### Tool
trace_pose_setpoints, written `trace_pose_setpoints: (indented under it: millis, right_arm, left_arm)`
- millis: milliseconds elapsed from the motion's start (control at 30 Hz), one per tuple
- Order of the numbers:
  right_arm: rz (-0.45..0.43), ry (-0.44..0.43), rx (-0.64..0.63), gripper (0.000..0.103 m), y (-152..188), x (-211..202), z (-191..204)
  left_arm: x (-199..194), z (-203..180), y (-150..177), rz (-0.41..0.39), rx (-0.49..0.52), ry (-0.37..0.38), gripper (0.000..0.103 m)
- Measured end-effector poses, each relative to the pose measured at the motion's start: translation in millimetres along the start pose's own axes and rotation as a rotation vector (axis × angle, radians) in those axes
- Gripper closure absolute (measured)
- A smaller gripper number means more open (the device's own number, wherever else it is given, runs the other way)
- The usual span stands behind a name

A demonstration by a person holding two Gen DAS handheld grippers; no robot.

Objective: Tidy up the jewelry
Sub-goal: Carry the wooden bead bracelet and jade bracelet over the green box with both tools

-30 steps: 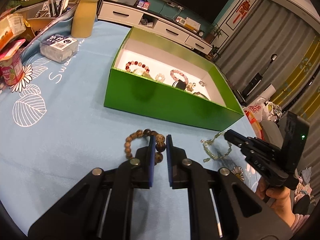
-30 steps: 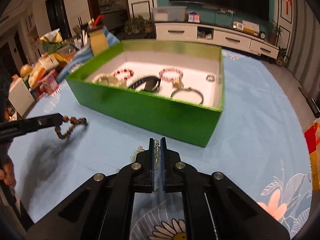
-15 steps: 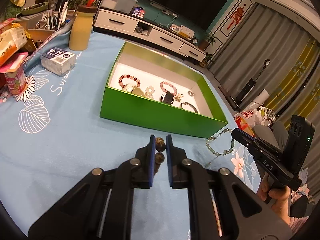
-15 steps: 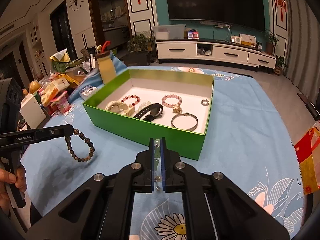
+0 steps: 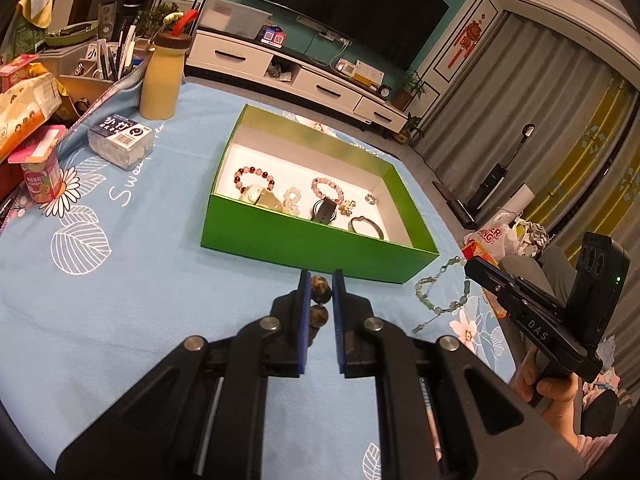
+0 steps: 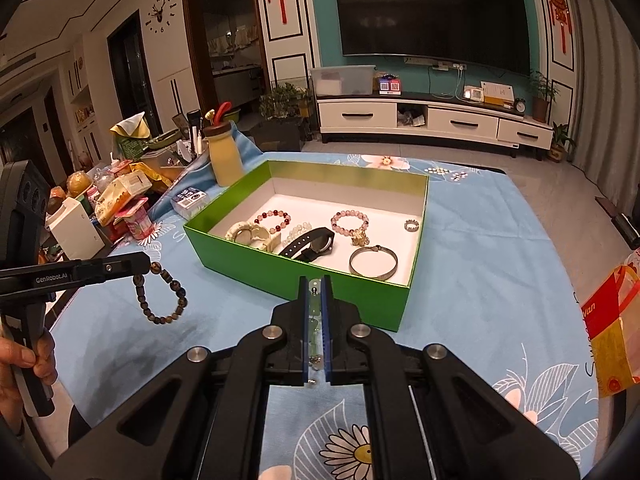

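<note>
Beads of mottled brown make up the bracelet (image 6: 160, 296) that hangs in a loose loop from the left gripper (image 5: 320, 284), whose jaws are closed tight on a couple of its beads, clear of the blue flowered tablecloth (image 5: 120, 300). The right gripper (image 6: 315, 300) is likewise clamped nearly flat, on a thin chain of pale green stones (image 5: 436, 292) with small metal links, which dangles from its tip above the cloth just beside the near right corner of the green box (image 6: 296, 280). Both pieces are in the air on the near side of the box, not yet over it. To do this step well, each piece should probably be carried high enough that its hanging end clears the near wall, then brought over a bare patch of the white floor and lowered until it rests before the jaws open, so that it does not tangle with what lies there. The box already holds a red and pink bead bracelet (image 6: 274, 218), a pink bead bracelet (image 6: 348, 218), a black watch (image 6: 314, 242), a metal bangle (image 6: 374, 262), a small ring (image 6: 411, 225) and some pale carved pieces (image 6: 252, 236). Free floor shows mostly toward the far wall. Beyond the box stand a yellow bottle (image 5: 162, 80) and a clutter of snack packs.
</note>
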State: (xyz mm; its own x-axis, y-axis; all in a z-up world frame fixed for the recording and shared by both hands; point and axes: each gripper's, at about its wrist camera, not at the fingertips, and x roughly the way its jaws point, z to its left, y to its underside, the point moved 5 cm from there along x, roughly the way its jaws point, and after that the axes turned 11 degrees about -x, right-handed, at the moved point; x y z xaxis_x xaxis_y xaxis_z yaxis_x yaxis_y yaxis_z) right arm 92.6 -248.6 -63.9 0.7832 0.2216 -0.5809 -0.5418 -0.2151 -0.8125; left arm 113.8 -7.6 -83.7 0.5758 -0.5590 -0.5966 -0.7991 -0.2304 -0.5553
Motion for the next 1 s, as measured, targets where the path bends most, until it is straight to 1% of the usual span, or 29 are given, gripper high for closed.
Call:
trace_pose_setpoints:
  millis: [567, 1000]
  right_arm:
    - [-0.046, -0.002, -0.018, 0.098, -17, -11, 4]
    - [-0.060, -0.006, -0.024, 0.098, -21, -14, 5]
  left_arm:
    - [-13, -7, -15, -0.030, 0.004, 0.013, 0.093]
    - [-15, -14, -23, -0.039, 0.020, 0.020, 0.093]
